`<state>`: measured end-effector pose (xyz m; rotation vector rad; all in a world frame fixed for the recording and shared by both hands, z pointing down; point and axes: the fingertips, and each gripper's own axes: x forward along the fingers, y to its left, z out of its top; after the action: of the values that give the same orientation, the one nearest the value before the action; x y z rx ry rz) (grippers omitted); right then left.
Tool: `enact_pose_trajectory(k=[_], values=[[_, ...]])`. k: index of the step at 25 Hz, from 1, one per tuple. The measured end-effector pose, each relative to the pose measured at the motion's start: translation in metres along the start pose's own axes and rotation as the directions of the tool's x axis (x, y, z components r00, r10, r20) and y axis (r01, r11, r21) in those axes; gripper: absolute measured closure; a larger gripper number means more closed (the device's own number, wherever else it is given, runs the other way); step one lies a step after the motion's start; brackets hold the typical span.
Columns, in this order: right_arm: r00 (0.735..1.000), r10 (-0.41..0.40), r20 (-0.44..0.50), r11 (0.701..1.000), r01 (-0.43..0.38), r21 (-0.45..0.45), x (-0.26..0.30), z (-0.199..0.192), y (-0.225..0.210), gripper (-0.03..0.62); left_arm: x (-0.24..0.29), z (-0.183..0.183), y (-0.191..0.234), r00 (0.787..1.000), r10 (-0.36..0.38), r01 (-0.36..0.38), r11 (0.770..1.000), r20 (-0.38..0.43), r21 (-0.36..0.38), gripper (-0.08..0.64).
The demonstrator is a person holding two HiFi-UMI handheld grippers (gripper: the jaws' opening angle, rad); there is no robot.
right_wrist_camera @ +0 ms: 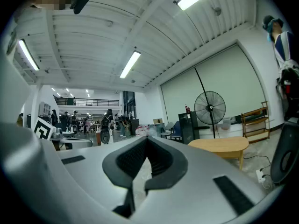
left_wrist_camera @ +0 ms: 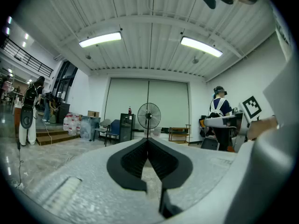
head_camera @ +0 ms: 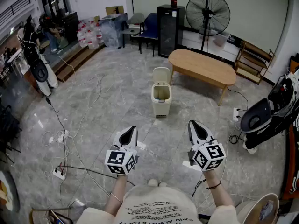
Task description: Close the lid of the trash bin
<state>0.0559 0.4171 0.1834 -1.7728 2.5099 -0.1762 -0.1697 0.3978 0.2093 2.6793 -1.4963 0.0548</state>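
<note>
Both pairs of jaws are pressed together on nothing. The left gripper (head_camera: 132,129) and right gripper (head_camera: 192,124) are level, side by side. Well ahead stands the trash bin (head_camera: 161,100), its lid (head_camera: 161,74) seemingly upright, near a wooden table (head_camera: 203,67).

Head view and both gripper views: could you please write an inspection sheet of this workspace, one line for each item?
Surface: grey marble-pattern floor, glossy.
Job's things: cream trash bin stands on the floor, its lid raised upright, the bin open.
Clutter: bottle packs near the far wall.
Grippers: left gripper and right gripper both shut, nothing between the jaws, held level, apart from the bin.
Cables: loose cables across the left floor, with a power strip.
Surroundings: wooden table beside the bin, fan, black cabinet, wooden rack.
</note>
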Motion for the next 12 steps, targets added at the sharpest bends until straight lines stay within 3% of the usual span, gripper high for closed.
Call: enact_pose_trajectory(k=[8, 12], values=[[0.995, 0.077, 0.06, 0.996, -0.079, 0.034, -0.017, 0.003, -0.01, 0.588, -0.001, -0.009, -0.018, 1.0, 0.022, -0.023, 1.0, -0.006, -0.019, 0.537], [0.996, 0.07, 0.06, 0.997, -0.072, 0.027, -0.016, 0.0, -0.02, 0.588, 0.002, -0.012, -0.024, 0.999, 0.032, -0.033, 0.999, -0.007, -0.016, 0.537]])
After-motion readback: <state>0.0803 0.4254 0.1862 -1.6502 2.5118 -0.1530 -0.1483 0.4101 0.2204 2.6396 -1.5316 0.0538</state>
